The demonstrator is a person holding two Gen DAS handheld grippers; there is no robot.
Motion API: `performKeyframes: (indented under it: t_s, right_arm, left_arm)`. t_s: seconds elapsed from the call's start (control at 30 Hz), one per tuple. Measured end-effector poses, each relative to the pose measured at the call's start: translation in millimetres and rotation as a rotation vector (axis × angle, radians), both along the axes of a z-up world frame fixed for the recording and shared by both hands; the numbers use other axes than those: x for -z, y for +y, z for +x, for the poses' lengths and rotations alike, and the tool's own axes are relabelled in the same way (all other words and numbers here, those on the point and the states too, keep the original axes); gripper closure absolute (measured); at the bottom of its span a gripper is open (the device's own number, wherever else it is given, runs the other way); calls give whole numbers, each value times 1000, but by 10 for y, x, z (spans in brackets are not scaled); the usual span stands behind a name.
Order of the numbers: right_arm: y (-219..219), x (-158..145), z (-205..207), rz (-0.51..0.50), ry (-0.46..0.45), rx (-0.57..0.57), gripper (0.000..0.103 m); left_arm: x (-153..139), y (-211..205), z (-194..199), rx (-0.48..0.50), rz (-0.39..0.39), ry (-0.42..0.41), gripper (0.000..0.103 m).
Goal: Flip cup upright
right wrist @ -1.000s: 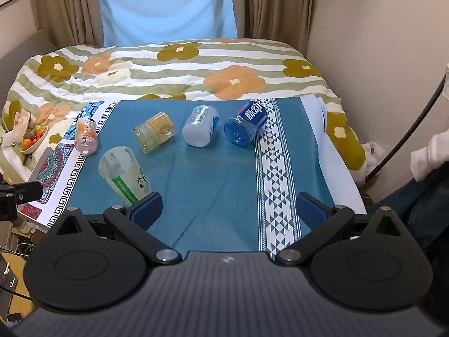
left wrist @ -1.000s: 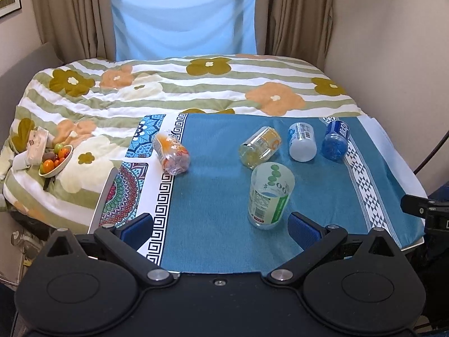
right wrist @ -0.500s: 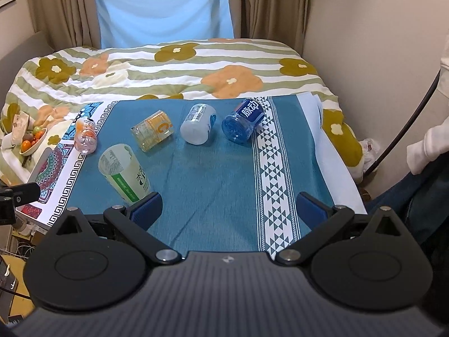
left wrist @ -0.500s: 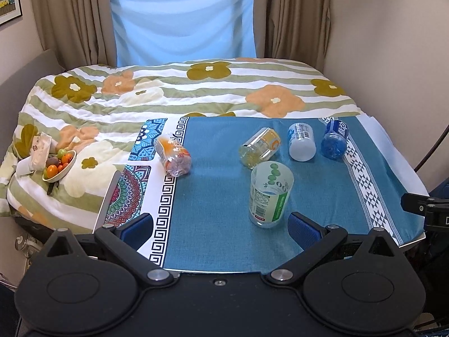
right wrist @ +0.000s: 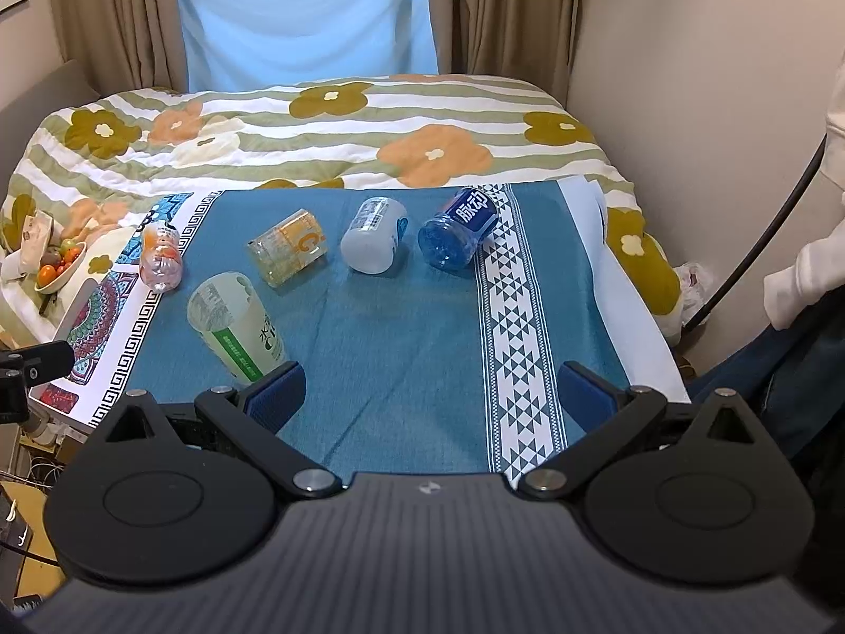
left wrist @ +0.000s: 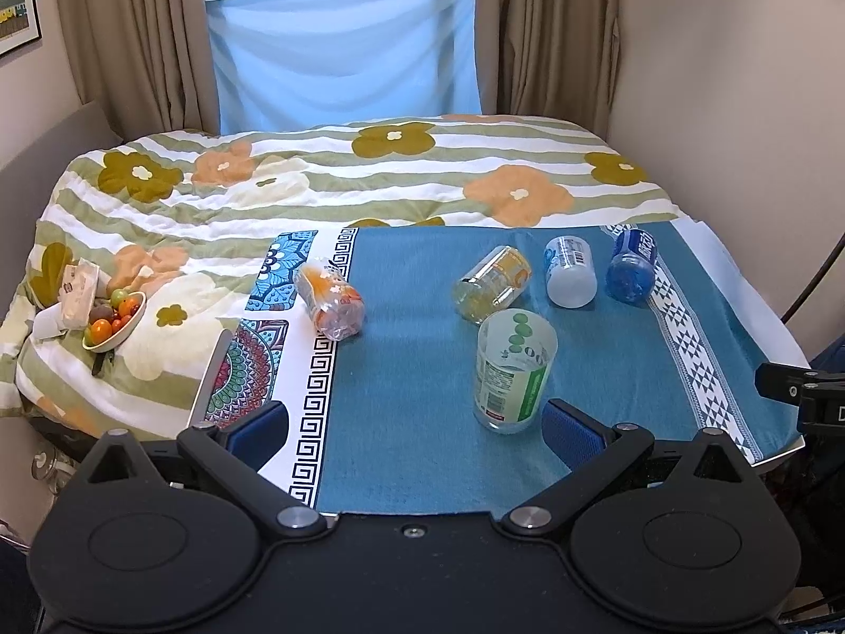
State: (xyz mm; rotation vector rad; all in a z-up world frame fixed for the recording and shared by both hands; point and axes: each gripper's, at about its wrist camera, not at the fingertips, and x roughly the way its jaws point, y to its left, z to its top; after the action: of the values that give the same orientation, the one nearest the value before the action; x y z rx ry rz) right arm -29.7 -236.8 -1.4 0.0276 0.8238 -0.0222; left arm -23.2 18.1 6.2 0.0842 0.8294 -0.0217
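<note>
both views have pulled back from the green-labelled cup [left wrist: 515, 378] (upright); each gripper [left wrist: 417, 422] [right wrist: 430, 388] spread wide, empty.

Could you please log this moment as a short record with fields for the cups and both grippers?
standing: green-label cup, open end up
lying on side: orange cup, yellow cup, white cup, blue cup
surface: blue cloth over board on bed
left gripper: open, empty
right gripper: open, empty
off to left: fruit bowl
</note>
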Motion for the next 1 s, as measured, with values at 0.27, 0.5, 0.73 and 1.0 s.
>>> performKeyframes:
  t_s: [0.27, 0.5, 0.73, 1.0]
  right_arm:
    - [5, -2, 0, 1, -1, 1, 0]
    - [29, 1, 3, -1, -2, 10, 0]
    - [25, 6, 6, 0, -2, 10, 0]
    - [24, 15, 5, 1, -1, 10, 0]
  left_arm:
    - [2, 7, 4, 1, 1, -2, 0]
    - [-7, 17, 8, 7, 1, -5, 0]
    - [-6, 12, 16, 7, 5, -5, 0]
    - [12, 22, 19, -1, 8, -6, 0]
